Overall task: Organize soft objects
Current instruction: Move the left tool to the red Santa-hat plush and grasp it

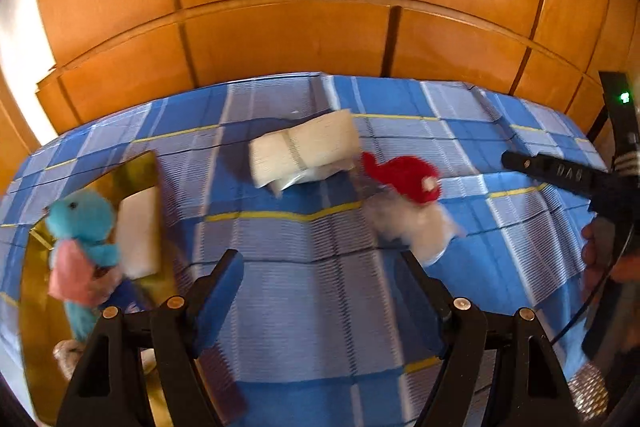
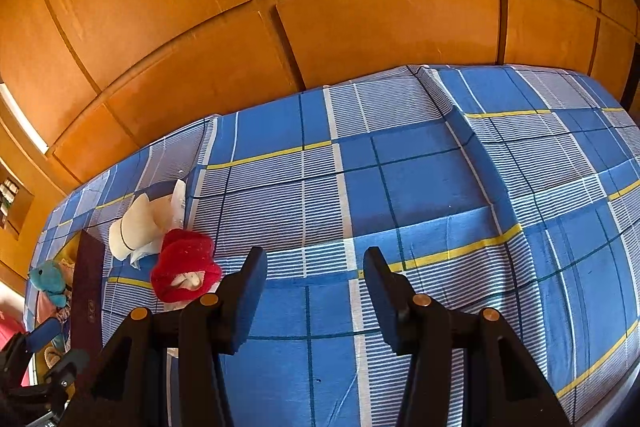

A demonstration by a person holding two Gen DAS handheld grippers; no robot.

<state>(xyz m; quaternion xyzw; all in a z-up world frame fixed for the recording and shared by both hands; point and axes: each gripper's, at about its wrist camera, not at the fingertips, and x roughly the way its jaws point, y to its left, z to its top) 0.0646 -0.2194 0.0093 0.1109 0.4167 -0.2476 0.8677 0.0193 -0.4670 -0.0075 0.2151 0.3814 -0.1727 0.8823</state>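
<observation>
A red and white plush toy [image 1: 404, 183] lies on the blue checked bedsheet [image 1: 320, 307], just beyond and to the right of my left gripper [image 1: 320, 283]. That gripper is open with only sheet between its fingers. A cream rolled cloth [image 1: 304, 151] lies farther back. At the left, a gold box [image 1: 132, 171] holds a blue plush toy [image 1: 80, 215] and a white cloth [image 1: 138, 235]. My right gripper [image 2: 316, 279] is open over bare sheet. The red plush toy [image 2: 184, 263] and the cream cloth [image 2: 136, 227] lie to its left.
Orange wooden cupboard doors [image 2: 320, 7] stand behind the bed. The box's dark wall [image 2: 88, 279] and the blue plush toy [image 2: 48, 279] sit at the bed's left end. A hand [image 1: 600, 251] holds the right gripper at the left wrist view's right edge.
</observation>
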